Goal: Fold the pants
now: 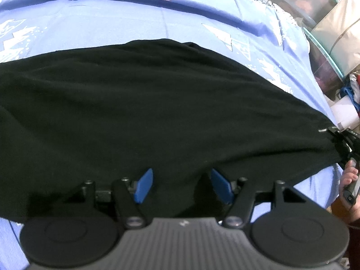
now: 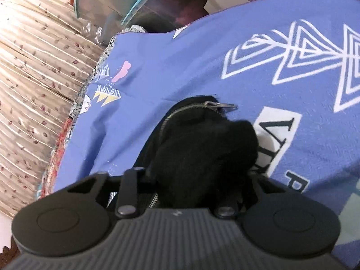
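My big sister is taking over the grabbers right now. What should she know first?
Left gripper: open, its blue pads apart, with the near edge of the black pants draped between and partly over them, not pinched.
Right gripper: its fingers are hidden under a bunched end of the pants with the zipper, so it looks clamped on the cloth, but I can't tell for sure.
The pants lie spread across the blue bedsheet.
Done: pants laid out; how many folds, unclear.
Left: probably close the left gripper on the edge, then fold both ends over together.
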The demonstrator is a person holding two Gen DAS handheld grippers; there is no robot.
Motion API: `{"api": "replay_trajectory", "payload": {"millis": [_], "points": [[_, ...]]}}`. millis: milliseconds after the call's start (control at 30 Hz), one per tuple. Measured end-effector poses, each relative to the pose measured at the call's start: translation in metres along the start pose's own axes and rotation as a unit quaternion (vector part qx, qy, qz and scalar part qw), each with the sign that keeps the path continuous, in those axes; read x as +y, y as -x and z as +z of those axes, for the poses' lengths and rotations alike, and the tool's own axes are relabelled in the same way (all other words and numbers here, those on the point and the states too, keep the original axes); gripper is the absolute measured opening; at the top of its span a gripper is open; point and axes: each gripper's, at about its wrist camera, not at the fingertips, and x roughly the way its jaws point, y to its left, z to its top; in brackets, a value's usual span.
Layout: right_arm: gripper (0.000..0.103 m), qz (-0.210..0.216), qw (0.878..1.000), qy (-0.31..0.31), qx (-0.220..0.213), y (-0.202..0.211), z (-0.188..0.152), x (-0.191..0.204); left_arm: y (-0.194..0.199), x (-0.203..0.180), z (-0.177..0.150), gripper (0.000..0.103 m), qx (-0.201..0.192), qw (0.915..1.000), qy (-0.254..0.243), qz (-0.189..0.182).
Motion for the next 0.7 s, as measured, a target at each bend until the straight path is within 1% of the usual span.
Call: {"api": "replay_trajectory", "payload": {"millis": [33, 100, 167, 233, 333, 400, 433, 467, 500, 533, 567, 633, 667, 700], "points": [[0.027, 0.0, 1.0, 0.019, -0.004, 0.002, -0.001, 0.005, 0.002, 0.002, 0.0, 0.06, -0.003, 1.0, 0.003, -0.006], [0.026, -0.003, 0.997, 0.079, -0.013, 0.012, -0.006, 0.026, 0.006, 0.006, -0.001, 0.06, -0.011, 0.9998, 0.009, -0.017], [0.026, -0.005, 0.99, 0.141, -0.02, 0.023, -0.015, 0.049, 0.01, 0.009, -0.001, 0.06, -0.022, 0.9993, 0.015, -0.027], [0.026, -0.005, 0.979, 0.203, -0.029, 0.031, -0.026, 0.075, 0.015, 0.011, -0.001, 0.06, -0.032, 0.9985, 0.022, -0.038], [0.026, 0.006, 0.955, 0.294, -0.04, 0.039, -0.05, 0.114, 0.023, 0.013, -0.002, 0.06, -0.048, 0.9971, 0.025, -0.054], [0.026, 0.013, 0.932, 0.359, -0.043, 0.039, -0.073, 0.139, 0.029, 0.014, -0.003, 0.06, -0.057, 0.9964, 0.023, -0.059], [0.026, 0.018, 0.919, 0.391, -0.041, 0.036, -0.086, 0.149, 0.031, 0.015, -0.003, 0.06, -0.061, 0.9961, 0.022, -0.06], [0.026, 0.023, 0.904, 0.426, -0.035, 0.034, -0.102, 0.16, 0.034, 0.016, -0.004, 0.06, -0.065, 0.9958, 0.022, -0.061], [0.027, 0.026, 0.884, 0.465, -0.027, 0.028, -0.12, 0.169, 0.036, 0.017, -0.005, 0.06, -0.067, 0.9956, 0.022, -0.061], [0.03, 0.024, 0.866, 0.499, -0.019, 0.02, -0.137, 0.177, 0.038, 0.018, -0.005, 0.06, -0.069, 0.9955, 0.024, -0.06], [0.035, 0.022, 0.844, 0.536, -0.007, 0.014, -0.16, 0.182, 0.039, 0.021, -0.006, 0.06, -0.07, 0.9955, 0.027, -0.058], [0.038, 0.031, 0.813, 0.581, 0.026, 0.001, -0.192, 0.187, 0.04, 0.026, -0.007, 0.06, -0.069, 0.9955, 0.035, -0.055], [0.045, 0.038, 0.796, 0.602, 0.049, -0.005, -0.207, 0.188, 0.041, 0.029, -0.008, 0.06, -0.069, 0.9954, 0.04, -0.054], [0.051, 0.041, 0.777, 0.624, 0.069, -0.008, -0.223, 0.187, 0.042, 0.032, -0.009, 0.06, -0.069, 0.9952, 0.044, -0.053]]}}
